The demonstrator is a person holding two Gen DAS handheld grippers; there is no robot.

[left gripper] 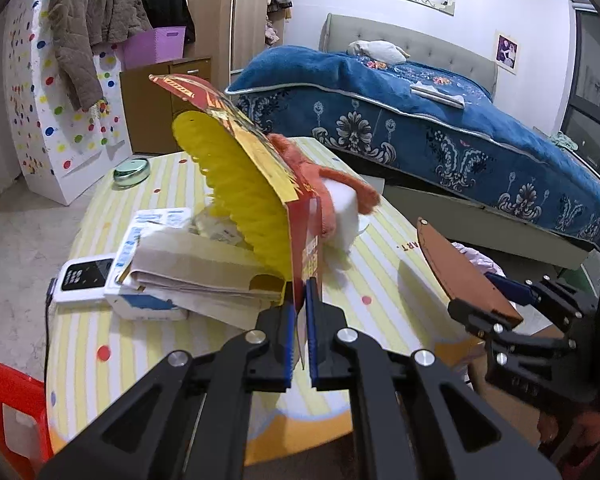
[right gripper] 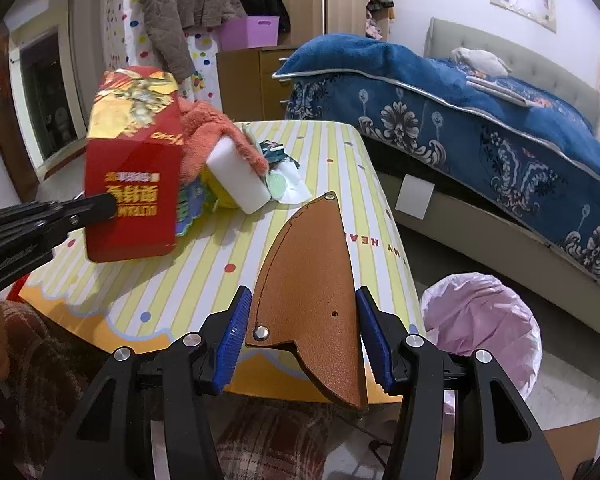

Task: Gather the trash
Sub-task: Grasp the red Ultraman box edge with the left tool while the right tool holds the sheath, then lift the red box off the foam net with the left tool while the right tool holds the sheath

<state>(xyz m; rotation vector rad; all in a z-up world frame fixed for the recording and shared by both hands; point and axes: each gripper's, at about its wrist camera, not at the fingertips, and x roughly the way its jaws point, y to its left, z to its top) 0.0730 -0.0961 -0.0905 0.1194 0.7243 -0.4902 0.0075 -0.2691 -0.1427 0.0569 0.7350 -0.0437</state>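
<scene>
My left gripper (left gripper: 299,322) is shut on the edge of a red and gold carton (left gripper: 260,148), held above the striped table (left gripper: 380,276); the carton also shows in the right wrist view (right gripper: 134,184). My right gripper (right gripper: 300,336) is shut on a brown leather sheath (right gripper: 308,300), held over the table's near edge; the sheath also shows in the left wrist view (left gripper: 464,272). A bin lined with a pink bag (right gripper: 484,320) stands on the floor to the right of the table.
On the table lie an orange cloth (right gripper: 220,136) over a white block (right gripper: 236,176), flattened cardboard and boxes (left gripper: 188,272), a white device (left gripper: 84,280) and a glass ashtray (left gripper: 131,170). A bed with a blue blanket (right gripper: 480,120) is at right. A red stool (left gripper: 4,404) stands at lower left.
</scene>
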